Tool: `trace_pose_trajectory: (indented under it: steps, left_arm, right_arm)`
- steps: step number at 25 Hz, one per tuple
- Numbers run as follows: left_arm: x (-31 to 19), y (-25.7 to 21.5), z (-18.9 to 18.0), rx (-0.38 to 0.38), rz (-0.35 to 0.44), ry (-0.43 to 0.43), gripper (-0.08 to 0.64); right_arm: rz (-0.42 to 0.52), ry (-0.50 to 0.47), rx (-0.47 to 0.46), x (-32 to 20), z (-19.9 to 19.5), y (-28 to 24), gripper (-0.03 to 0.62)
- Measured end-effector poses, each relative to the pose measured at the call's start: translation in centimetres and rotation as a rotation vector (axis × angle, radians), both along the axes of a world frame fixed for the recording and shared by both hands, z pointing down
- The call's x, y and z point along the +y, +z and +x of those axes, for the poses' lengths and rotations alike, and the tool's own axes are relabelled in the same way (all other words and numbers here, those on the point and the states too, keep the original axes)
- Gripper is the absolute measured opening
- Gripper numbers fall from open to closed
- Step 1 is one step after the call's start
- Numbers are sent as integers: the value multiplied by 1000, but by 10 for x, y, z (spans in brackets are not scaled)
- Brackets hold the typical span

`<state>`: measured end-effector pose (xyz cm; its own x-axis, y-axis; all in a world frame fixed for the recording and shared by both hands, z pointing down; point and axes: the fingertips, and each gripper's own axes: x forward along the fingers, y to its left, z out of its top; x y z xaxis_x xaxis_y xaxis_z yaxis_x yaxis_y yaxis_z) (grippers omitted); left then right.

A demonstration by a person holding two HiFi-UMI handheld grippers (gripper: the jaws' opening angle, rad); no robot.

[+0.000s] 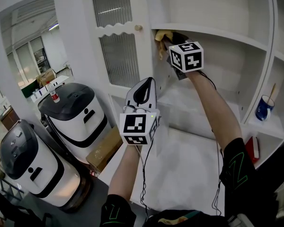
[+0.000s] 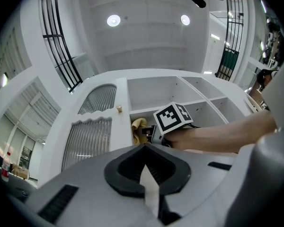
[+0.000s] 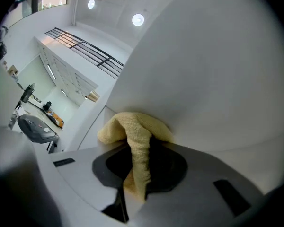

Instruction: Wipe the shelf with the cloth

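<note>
Jaws of the right gripper (image 1: 165,44) are clamped on the yellow cloth (image 3: 132,131), pushing it into the shelf's (image 1: 213,32) upper left corner, apparently to wipe there, while the left gripper (image 1: 144,86), jaws together and empty, hangs lower, clear.

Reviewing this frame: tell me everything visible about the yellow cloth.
The cloth is pale yellow with a looped, towel-like nap, soft and bunched. A folded strip of it runs down between the jaws of the right gripper, which are shut on it, and a rounded wad bulges beyond the tips. That wad presses against a white cabinet surface. In the head view it sits at the left end of an upper compartment, just below a shelf board, near the door's knob.
</note>
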<state>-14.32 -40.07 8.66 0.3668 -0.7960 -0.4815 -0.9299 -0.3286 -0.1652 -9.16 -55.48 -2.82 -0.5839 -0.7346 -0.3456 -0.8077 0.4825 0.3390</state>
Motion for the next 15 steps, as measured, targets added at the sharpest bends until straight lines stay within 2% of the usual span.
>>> trace_pose_trajectory:
  steps: [6,10,15]
  left_arm:
    - [0,0,-6,35,-1,-24,0]
    - [-1,2,-2,66,-21,9,0]
    - [1,6,3,50,-26,14,0]
  right_arm:
    - [31,-44,12,20,-9,-4,58]
    - [55,-88,23,36,-15,-5,60]
    - [96,-169,14,64,-29,-3,59]
